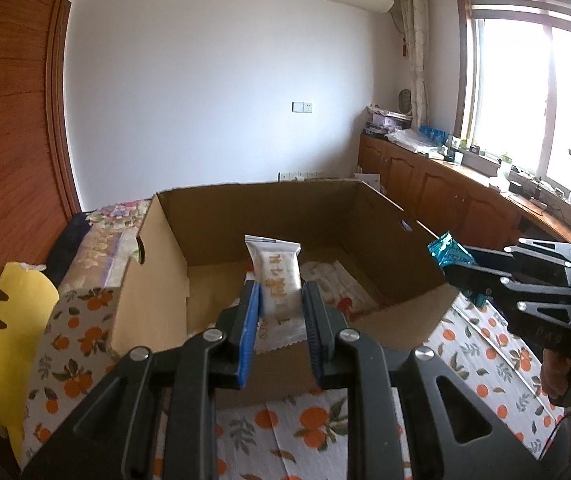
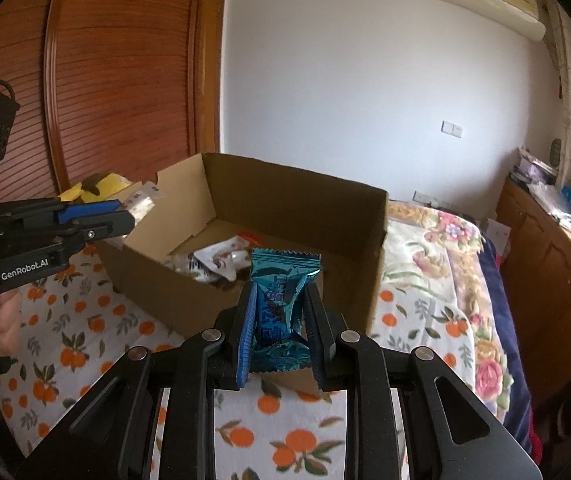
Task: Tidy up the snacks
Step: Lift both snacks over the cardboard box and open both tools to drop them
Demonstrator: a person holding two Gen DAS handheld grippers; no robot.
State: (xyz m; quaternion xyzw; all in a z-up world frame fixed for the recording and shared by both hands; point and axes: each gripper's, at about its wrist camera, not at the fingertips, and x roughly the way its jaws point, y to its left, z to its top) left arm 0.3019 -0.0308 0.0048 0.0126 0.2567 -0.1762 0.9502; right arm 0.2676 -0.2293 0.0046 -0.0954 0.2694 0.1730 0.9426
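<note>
- I am holding a white snack packet [image 1: 278,280] in the left gripper [image 1: 279,308], its jaws clamped on the packet's lower half so that the printed upper end stands clear above the fingertips.
- I am holding a teal foil snack packet [image 2: 279,312] in the right gripper [image 2: 277,320], its jaws closed on the packet's middle, with the crimped top edge poking up.
- Both packets are hanging in the air at the near side of the open cardboard box [image 2: 297,200], which is sitting on the orange-print bedspread [image 2: 85,340]; the white one is over the near wall, the teal one just short of the right-hand corner.
- A few wrapped snacks [image 2: 221,260] are already lying on the box floor, so I am judging the step in hand to be dropping these two in beside them.
- To do it well, I am planning to carry each packet fully past the cardboard rim before letting go; a release over the wall could tip the packet back onto the bedspread.
- I am keeping the two grippers apart, left toward the box's middle, right toward its own side, so that the fingers are not crossing over the opening.
- Foil wrappers are slippery and light, so I am thinking a low release, close above the snacks inside, is safer than a drop from height.
- The yellow plush toy [image 1: 9,320] beside the box is staying out of my path.
</note>
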